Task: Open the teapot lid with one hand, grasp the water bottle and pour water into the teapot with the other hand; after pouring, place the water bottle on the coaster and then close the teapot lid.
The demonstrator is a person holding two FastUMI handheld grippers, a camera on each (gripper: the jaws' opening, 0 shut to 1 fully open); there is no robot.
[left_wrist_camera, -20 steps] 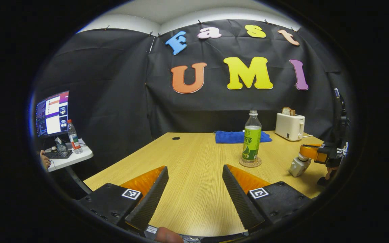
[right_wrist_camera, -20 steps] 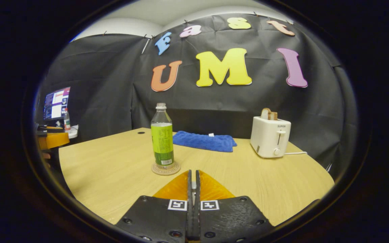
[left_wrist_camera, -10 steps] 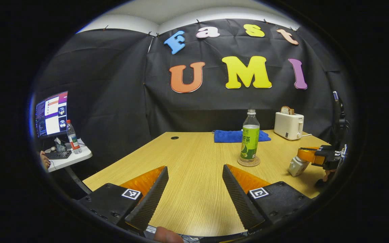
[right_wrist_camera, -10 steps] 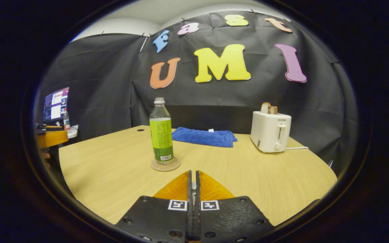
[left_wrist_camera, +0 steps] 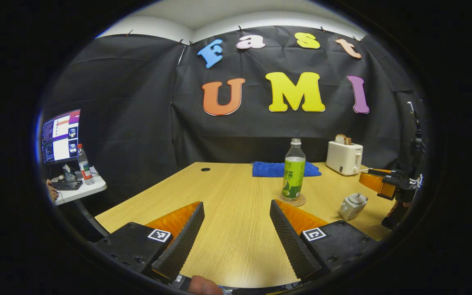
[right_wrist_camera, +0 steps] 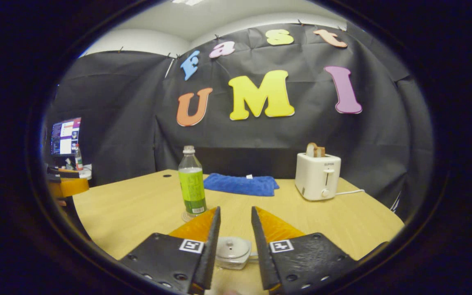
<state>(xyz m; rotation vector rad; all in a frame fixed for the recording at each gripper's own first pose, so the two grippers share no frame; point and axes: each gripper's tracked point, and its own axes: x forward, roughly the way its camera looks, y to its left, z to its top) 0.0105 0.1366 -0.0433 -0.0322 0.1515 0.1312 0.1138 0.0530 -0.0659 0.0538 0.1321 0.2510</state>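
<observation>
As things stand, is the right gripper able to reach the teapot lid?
Probably yes. The right gripper is open, and the teapot lid sits on the teapot in line between its fingers, with nothing in between.

Desk [right_wrist_camera: 342, 221]: blue towel [right_wrist_camera: 240, 185] at 12 o'clock, toaster [right_wrist_camera: 317, 176] with bread [right_wrist_camera: 314, 150] at 2 o'clock. Monitor [left_wrist_camera: 60, 136] at 9 o'clock.

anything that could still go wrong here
1. The tall clear bottle with the green label stands capless on the round coaster; a knock could spill it.
2. The open right claw hangs just above the small white teapot; dropping could bump its lid.
</observation>
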